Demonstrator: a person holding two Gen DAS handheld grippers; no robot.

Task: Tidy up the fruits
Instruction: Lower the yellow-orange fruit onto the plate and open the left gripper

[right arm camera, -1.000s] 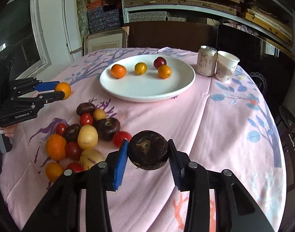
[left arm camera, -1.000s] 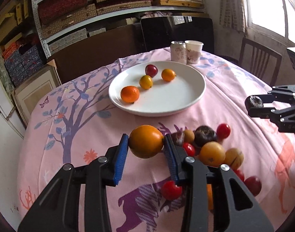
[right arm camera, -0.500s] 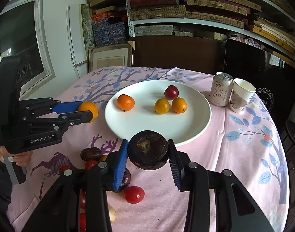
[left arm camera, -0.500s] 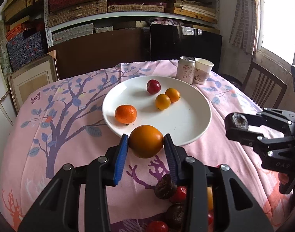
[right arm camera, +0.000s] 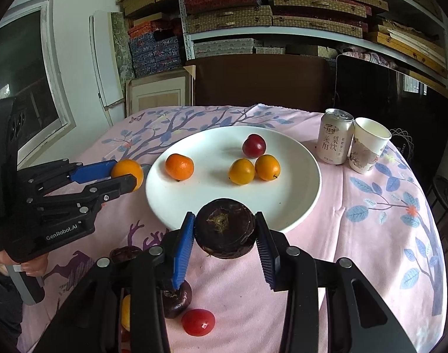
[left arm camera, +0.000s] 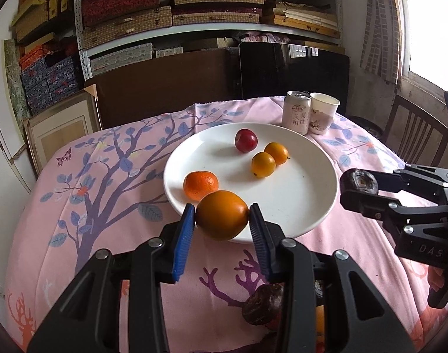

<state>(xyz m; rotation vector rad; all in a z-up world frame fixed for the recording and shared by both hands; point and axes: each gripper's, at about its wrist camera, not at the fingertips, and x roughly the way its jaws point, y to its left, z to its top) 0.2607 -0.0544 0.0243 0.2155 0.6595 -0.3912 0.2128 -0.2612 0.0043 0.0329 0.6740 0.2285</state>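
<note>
My left gripper [left arm camera: 221, 226] is shut on an orange fruit [left arm camera: 222, 214] and hangs at the near left rim of the white plate [left arm camera: 306, 206]. My right gripper [right arm camera: 225, 235] is shut on a dark purple fruit [right arm camera: 224, 228] at the plate's [right arm camera: 300, 203] near edge. On the plate lie a tangerine [left arm camera: 200, 184], a red plum [left arm camera: 246, 140] and two small yellow-orange fruits [left arm camera: 263, 164]. Each gripper shows in the other's view: the right gripper [left arm camera: 357, 189] at the plate's right, the left gripper [right arm camera: 122, 178] at its left.
A drink can [right arm camera: 335, 136] and a paper cup [right arm camera: 368, 150] stand behind the plate on the pink tablecloth [right arm camera: 371, 220]. Loose fruits lie under the grippers, among them a red tomato [right arm camera: 198, 322] and a dark fruit [left arm camera: 262, 304]. A chair [left arm camera: 415, 135] stands at the right; shelves fill the back.
Both grippers have moved forward from over the loose fruit pile to the plate's near rim, each still holding its fruit. The plate now looms larger in both views.
</note>
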